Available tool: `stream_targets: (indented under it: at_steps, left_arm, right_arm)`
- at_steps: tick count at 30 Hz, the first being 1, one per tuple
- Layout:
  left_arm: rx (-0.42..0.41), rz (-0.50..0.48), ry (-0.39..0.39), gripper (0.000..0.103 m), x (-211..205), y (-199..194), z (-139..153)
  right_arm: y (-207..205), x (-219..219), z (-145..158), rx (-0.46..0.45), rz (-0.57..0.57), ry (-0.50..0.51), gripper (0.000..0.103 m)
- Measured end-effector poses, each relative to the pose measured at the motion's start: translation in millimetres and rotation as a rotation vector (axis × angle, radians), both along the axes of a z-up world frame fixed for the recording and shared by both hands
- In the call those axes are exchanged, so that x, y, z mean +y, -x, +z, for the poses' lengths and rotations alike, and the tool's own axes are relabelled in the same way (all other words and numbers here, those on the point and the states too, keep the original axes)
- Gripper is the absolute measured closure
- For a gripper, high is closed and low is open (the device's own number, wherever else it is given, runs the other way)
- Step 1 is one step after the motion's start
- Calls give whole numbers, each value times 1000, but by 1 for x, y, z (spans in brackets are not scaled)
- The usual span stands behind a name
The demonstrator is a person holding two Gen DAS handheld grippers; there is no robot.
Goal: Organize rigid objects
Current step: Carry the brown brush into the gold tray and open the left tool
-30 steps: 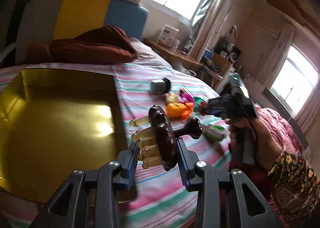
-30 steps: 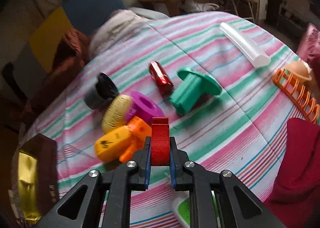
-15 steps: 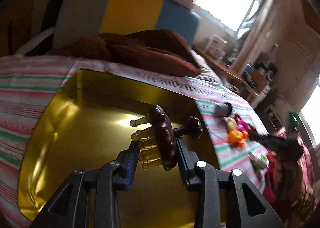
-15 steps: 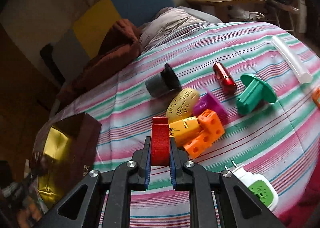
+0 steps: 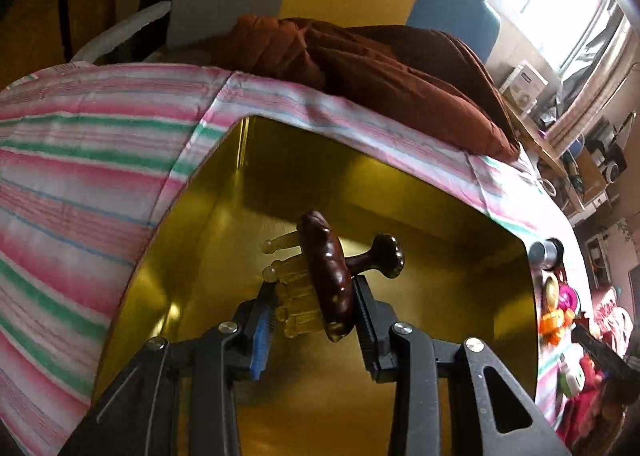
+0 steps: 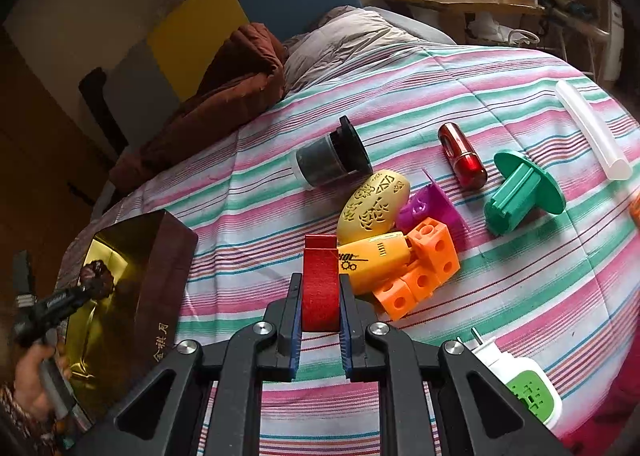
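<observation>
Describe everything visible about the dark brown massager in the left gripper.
The massager has a glossy dark brown, wood-like body with a lumpy oval disc and a short knobbed handle sticking out to the right. Translucent amber prongs with rounded tips project from its other face. It stands on edge, clamped between the pads of the left gripper, above the shiny gold interior of the open box. Nothing but the pads appears to touch it; it has not been set down.
</observation>
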State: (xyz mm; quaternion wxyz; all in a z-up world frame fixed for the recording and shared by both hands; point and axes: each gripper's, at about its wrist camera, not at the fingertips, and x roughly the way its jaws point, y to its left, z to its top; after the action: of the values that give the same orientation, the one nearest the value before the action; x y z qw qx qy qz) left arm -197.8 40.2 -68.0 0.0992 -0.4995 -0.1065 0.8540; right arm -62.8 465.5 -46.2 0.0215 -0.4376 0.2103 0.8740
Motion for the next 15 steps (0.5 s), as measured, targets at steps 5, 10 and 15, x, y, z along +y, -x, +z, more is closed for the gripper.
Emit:
stream_targets:
  at_steps: [5,10,15]
  left_arm:
    - [11,41,15,67,-4,15,0]
    - [-3,96,5,66,-16,16,5]
    - [14,121,24,62,-22,8,16]
  right_arm:
    - [1,1,0,-3,0,-2,88]
    - [2,1,0,-2,2,-3,88]
    - [2,-1,0,-4,3,-14,88]
